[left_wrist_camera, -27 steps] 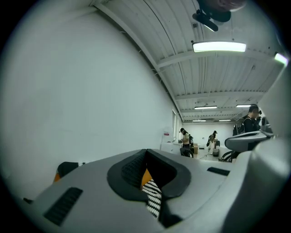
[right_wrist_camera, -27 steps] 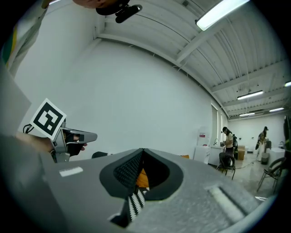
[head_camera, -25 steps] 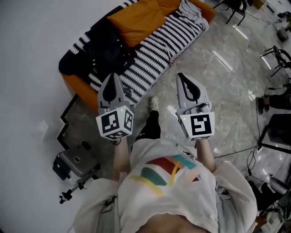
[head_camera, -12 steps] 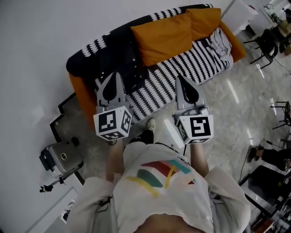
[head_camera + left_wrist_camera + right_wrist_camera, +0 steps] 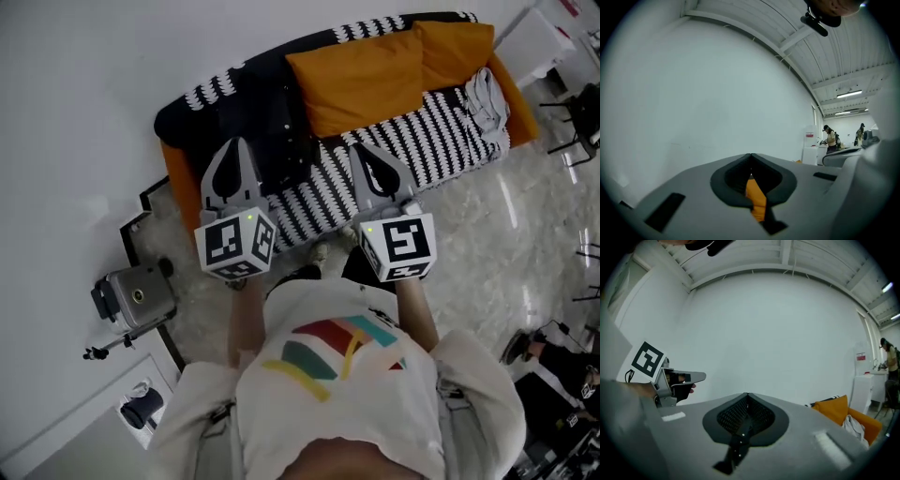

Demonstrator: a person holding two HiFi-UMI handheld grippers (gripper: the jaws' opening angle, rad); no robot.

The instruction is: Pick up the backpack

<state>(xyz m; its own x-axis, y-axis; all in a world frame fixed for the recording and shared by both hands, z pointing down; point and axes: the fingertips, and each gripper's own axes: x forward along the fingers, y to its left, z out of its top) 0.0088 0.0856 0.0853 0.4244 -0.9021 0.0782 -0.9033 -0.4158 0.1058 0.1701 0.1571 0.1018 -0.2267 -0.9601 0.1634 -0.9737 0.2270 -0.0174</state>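
Standing before a sofa [image 5: 176, 183], looking steeply down past a white shirt [image 5: 337, 375] with a coloured print. Holding out the left claw [image 5: 236, 145] and the right claw [image 5: 361, 152] side by side, apart, both roughly level and aimed at the sofa. Shut tight, each of them: jaws pressed tip to tip, gripping nothing.

On the sofa's left end, against the backrest: the backpack [image 5: 281, 131], black, lying on a black-and-white striped cover [image 5: 412, 131]. In the head view, just past the left claw's tip and a little to its right; untouched by either claw.

Further right on the sofa: two orange cushions [image 5: 361, 80] leaning on the backrest, then a crumpled grey cloth [image 5: 487, 94] at the far end. Behind it all, a plain white wall [image 5: 84, 112]. Underfoot, a glossy marbled floor [image 5: 525, 234]. Left of the sofa, down by the wall: a grey device [image 5: 131, 298]. Far off in the left gripper view, small figures of people [image 5: 829, 138].
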